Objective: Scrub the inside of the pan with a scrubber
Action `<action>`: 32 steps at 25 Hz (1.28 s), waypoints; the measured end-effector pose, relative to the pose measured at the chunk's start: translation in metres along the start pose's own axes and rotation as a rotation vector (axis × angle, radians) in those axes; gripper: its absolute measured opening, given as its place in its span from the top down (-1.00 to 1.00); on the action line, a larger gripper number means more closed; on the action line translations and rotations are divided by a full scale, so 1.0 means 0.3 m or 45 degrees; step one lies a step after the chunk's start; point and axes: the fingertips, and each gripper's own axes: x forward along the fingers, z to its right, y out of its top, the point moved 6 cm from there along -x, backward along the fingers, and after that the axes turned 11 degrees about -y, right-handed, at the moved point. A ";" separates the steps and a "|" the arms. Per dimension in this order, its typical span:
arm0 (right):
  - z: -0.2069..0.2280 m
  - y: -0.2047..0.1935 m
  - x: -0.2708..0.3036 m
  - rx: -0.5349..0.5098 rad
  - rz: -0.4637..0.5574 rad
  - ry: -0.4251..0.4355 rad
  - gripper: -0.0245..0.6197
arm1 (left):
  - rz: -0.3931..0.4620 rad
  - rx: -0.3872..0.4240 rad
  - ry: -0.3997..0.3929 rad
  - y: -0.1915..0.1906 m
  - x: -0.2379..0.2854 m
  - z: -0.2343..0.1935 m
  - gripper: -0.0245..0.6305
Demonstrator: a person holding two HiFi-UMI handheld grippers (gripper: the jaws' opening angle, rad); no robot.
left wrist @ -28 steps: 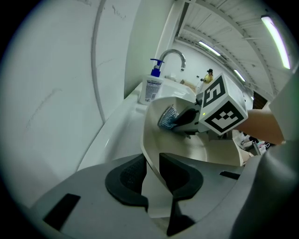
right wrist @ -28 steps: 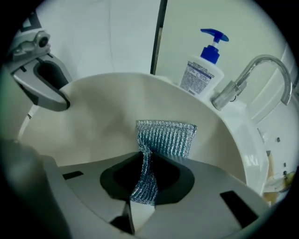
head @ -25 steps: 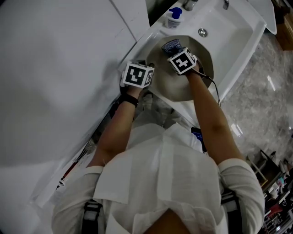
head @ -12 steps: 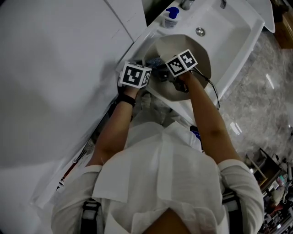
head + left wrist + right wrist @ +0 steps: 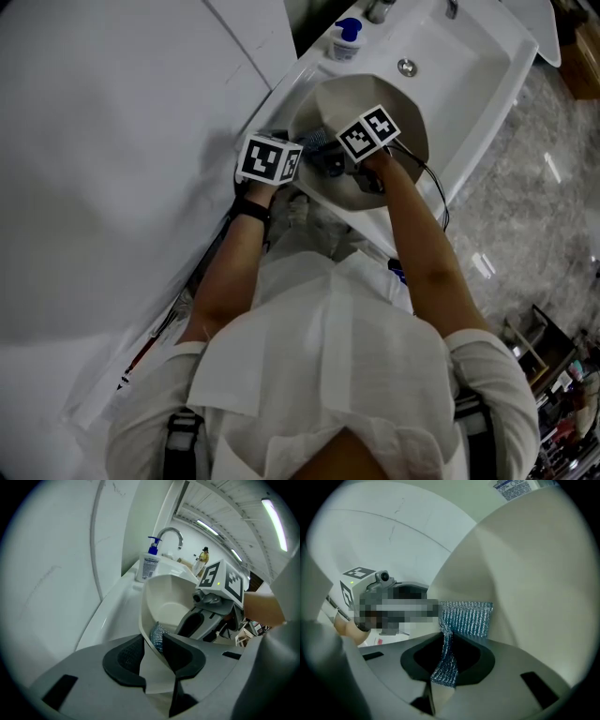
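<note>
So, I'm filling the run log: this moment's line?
left gripper: jaws just opening, pan rim between | right gripper: shut on scrubber, inside pan

A white sink (image 5: 487, 75) stands over a grey marbled floor (image 5: 553, 178). In its near left part sits a beige pan (image 5: 347, 98), tilted. The drain (image 5: 406, 67) lies just beyond it. On the far left rim, a blue-capped soap bottle (image 5: 345, 37) stands beside the tap (image 5: 380, 9).

Bottle label (image 5: 149, 569): blue print, too small to read, ahead of left gripper (image 5: 152, 641).
Marker cube (image 5: 224, 578): black-and-white square pattern, no letters.
</note>
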 end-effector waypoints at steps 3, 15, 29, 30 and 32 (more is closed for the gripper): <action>-0.023 -0.040 -0.005 -0.002 -0.094 0.024 0.77 | 0.012 -0.009 0.016 0.008 0.002 -0.006 0.54; -0.054 -0.234 -0.101 -0.218 -0.643 0.016 0.76 | 0.000 -0.032 0.079 0.018 0.012 -0.015 0.62; 0.203 -0.197 -0.276 -0.588 -1.133 -0.863 0.77 | 0.019 -0.026 0.083 0.016 0.013 -0.015 0.62; 0.218 -0.171 -0.274 -0.589 -1.061 -0.907 0.76 | 0.022 -0.024 0.080 0.016 0.013 -0.016 0.61; 0.237 -0.112 -0.269 -0.599 -0.892 -0.987 0.77 | 0.027 -0.016 0.075 0.016 0.011 -0.016 0.61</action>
